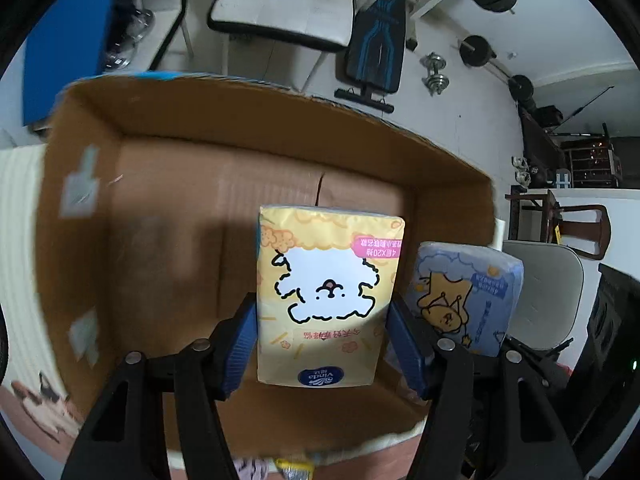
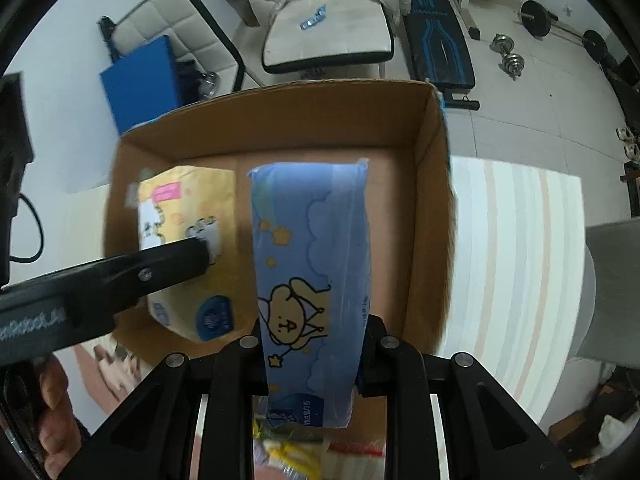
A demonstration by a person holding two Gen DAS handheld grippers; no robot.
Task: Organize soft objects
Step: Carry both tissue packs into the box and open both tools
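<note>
My left gripper (image 1: 324,336) is shut on a yellow tissue pack (image 1: 328,292) with a white dog drawing and holds it over the open cardboard box (image 1: 168,208). My right gripper (image 2: 312,344) is shut on a blue tissue pack (image 2: 312,264) with a bear drawing, also held over the box (image 2: 432,200). In the left wrist view the blue pack (image 1: 468,296) shows to the right of the yellow one. In the right wrist view the yellow pack (image 2: 184,216) and the left gripper's arm (image 2: 120,276) show at the left. The box floor looks bare.
The box sits on a striped cloth (image 2: 520,248). More small packets (image 2: 288,448) lie below the box's near edge. Behind the box are a white seat (image 1: 280,4), a blue board (image 2: 140,80), a weight bench (image 1: 376,44) and dumbbells (image 1: 436,76) on the floor.
</note>
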